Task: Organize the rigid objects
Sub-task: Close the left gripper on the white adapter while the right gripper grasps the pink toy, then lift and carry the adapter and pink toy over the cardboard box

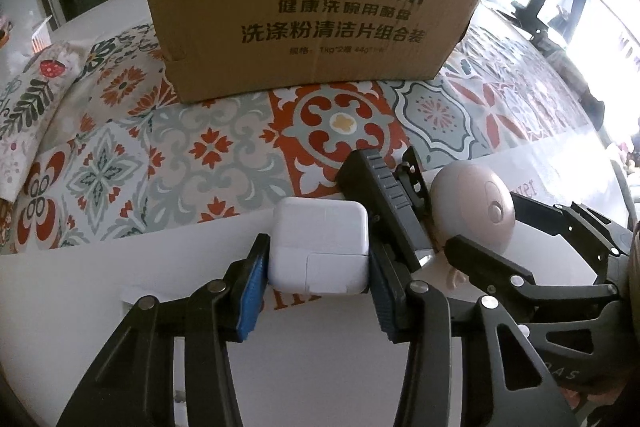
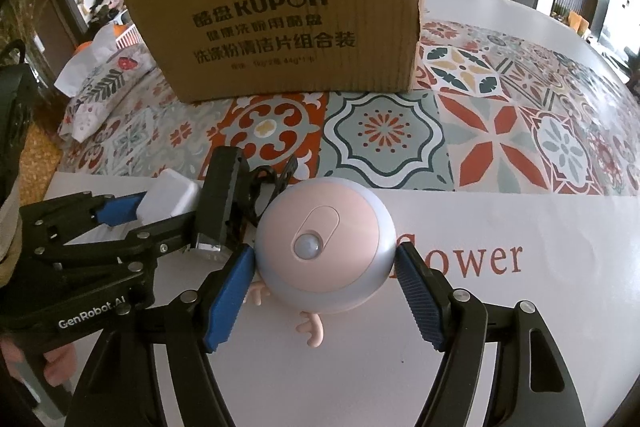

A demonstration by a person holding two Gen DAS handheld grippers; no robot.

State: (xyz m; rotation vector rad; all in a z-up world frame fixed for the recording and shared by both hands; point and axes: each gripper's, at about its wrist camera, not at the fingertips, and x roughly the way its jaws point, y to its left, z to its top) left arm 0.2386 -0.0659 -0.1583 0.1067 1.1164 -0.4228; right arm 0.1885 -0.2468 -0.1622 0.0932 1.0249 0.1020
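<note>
Left gripper (image 1: 318, 263) jaws clamped on white charger (image 1: 318, 247); right gripper (image 2: 324, 287) jaws apart, flanking pink lamp (image 2: 324, 247). Advise closing squarely, then lifting both toward cardboard box (image 2: 288, 23).

Pink night light (image 2: 325, 246) between right claw (image 2: 326, 301) pads

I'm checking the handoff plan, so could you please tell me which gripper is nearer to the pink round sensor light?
Right. The right gripper straddles the pink sensor light, fingers open on both sides. The left gripper sits beside it, closed on the white charger.
</note>
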